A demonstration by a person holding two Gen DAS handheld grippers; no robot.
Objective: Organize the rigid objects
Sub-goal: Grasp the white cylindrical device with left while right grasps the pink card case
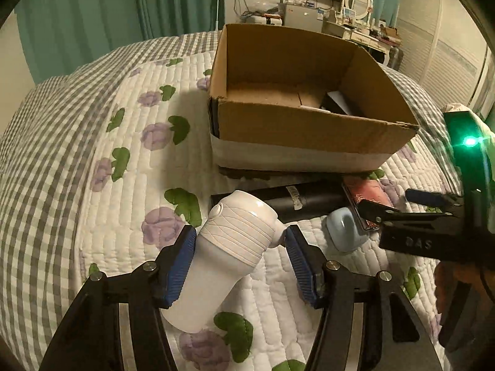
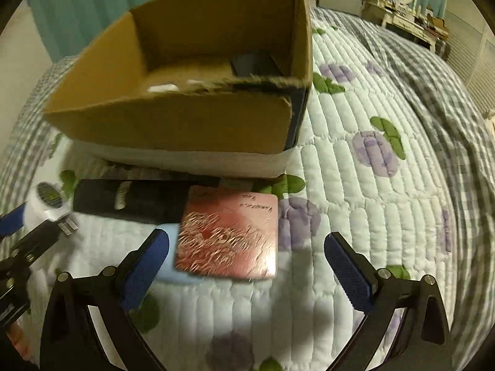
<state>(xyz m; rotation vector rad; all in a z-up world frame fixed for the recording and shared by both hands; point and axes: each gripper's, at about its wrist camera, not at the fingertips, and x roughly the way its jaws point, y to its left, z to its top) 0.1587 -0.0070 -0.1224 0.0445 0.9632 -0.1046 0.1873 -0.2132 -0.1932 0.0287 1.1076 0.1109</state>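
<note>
A white handheld device (image 1: 229, 241) lies on the quilt between the fingers of my left gripper (image 1: 241, 244); the left pad touches it, the right pad stands apart, so the jaws are open. My right gripper (image 2: 246, 253) is open around a pink square tin (image 2: 227, 232), not touching it. The tin rests on a light blue object (image 1: 346, 228). A black cylinder (image 2: 133, 202) lies just behind, in front of the open cardboard box (image 1: 309, 130). The box holds a dark item (image 2: 256, 63) and something white (image 2: 161, 88).
The bed's floral quilt (image 2: 371, 201) spreads to the right, with a checked blanket (image 2: 448, 108) beyond. In the left wrist view the right gripper's body (image 1: 433, 225) is close on the right. Green curtains (image 1: 108, 6) and a dresser (image 1: 365, 31) stand behind.
</note>
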